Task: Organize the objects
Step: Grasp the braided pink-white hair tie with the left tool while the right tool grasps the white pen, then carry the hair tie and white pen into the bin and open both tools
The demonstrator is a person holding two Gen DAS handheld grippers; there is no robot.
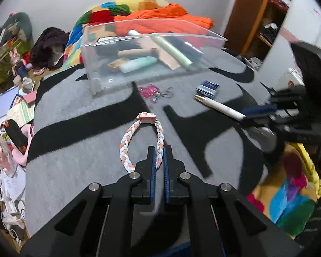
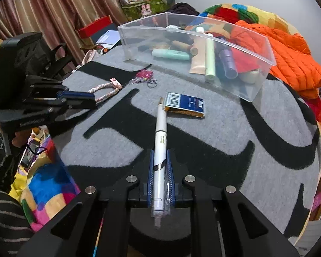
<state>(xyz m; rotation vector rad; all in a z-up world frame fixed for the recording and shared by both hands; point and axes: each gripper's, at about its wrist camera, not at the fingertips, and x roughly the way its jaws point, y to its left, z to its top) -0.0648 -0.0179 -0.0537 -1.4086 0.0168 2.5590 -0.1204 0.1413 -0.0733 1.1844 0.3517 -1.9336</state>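
My left gripper (image 1: 159,152) is shut on a braided pastel hair band (image 1: 126,143) that lies on the grey and black rug (image 1: 85,150). The band also shows in the right wrist view (image 2: 104,91), pinched by the left gripper (image 2: 93,101). My right gripper (image 2: 160,156) is shut on a white pen (image 2: 160,128), which points forward above the rug. In the left wrist view the pen (image 1: 218,106) sticks out of the right gripper (image 1: 249,115). A clear plastic bin (image 1: 92,49) (image 2: 263,42) holds tubes and bottles.
A blue card box (image 2: 185,105) (image 1: 208,87) lies on the rug near the pen tip. Pink hair clips and elastics (image 1: 149,91) (image 2: 144,76) lie before the bin. An orange jacket (image 2: 293,53) and colourful blanket (image 1: 122,6) lie behind it. Clutter lines the floor at left (image 1: 8,107).
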